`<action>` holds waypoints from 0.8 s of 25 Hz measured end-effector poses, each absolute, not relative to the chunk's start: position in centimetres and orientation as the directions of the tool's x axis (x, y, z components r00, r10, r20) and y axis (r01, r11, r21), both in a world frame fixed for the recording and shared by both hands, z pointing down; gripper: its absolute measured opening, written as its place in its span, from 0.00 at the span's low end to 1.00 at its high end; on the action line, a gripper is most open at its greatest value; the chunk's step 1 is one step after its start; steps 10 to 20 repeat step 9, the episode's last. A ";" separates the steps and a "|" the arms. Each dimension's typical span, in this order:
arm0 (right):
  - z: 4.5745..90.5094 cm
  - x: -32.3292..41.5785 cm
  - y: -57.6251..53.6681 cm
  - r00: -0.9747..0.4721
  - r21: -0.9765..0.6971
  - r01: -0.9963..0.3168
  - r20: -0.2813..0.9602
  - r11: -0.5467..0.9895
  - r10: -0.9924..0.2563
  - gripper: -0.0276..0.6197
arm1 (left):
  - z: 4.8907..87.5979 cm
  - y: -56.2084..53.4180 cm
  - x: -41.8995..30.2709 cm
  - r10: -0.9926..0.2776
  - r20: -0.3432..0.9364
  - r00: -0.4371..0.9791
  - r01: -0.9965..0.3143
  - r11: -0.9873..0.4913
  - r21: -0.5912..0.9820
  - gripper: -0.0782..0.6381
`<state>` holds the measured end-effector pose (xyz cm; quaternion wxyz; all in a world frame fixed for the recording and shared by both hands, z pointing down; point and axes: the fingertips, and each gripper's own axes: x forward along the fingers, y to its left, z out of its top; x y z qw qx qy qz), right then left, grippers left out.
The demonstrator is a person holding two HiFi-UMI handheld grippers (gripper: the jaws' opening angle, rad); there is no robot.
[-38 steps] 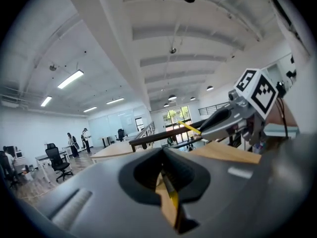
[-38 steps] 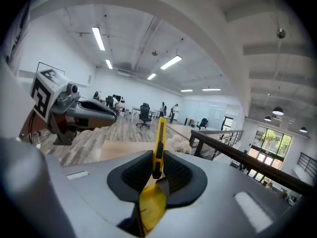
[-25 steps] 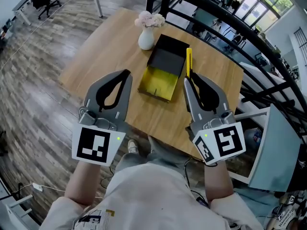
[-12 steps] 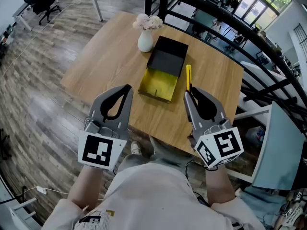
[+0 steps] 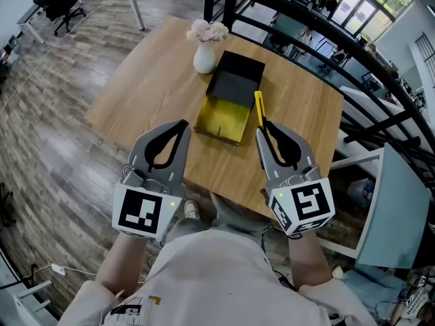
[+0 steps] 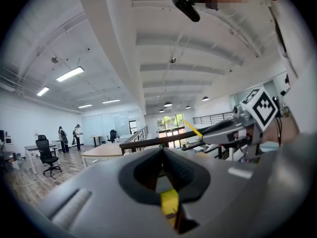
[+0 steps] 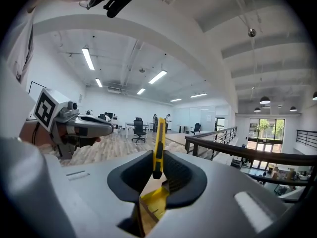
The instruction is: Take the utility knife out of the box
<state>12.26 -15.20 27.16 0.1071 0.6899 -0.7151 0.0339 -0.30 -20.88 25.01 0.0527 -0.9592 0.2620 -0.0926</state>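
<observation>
A yellow utility knife (image 5: pixel 258 108) sticks out from the tips of my right gripper (image 5: pixel 262 129), which is shut on its lower end. In the right gripper view the knife (image 7: pixel 158 145) stands upright between the jaws of that right gripper (image 7: pixel 158 157). The box lies on the wooden table (image 5: pixel 149 73): an open yellow tray (image 5: pixel 221 119) with its black part (image 5: pixel 236 80) behind it. My left gripper (image 5: pixel 181 125) hovers left of the tray, shut and empty. Its closed tips (image 6: pixel 161 151) show in the left gripper view, with the right gripper (image 6: pixel 230 131) across from it.
A white vase of pale flowers (image 5: pixel 204 53) stands just behind the box at the left. A black railing (image 5: pixel 306 19) runs past the table's far and right sides. The table's near edge is close under both grippers, with wood floor (image 5: pixel 54 134) to the left.
Both grippers have sunk lower and drawn back toward me. The knife in the right gripper now leans left, its tip nearer the tray's right edge.
</observation>
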 end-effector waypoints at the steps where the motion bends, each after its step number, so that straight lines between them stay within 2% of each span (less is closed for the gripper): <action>1: 27.0 12.2 -15.2 -0.025 0.102 -0.994 0.201 0.046 -0.979 0.14 | 24.9 -20.9 -0.3 -0.513 0.150 0.845 -0.494 -0.857 -0.150 0.11; 20: 27.2 12.4 -15.3 -0.029 0.103 -0.993 0.207 0.051 -0.978 0.14 | 25.5 -20.8 0.0 -0.510 0.162 0.845 -0.491 -0.859 -0.145 0.11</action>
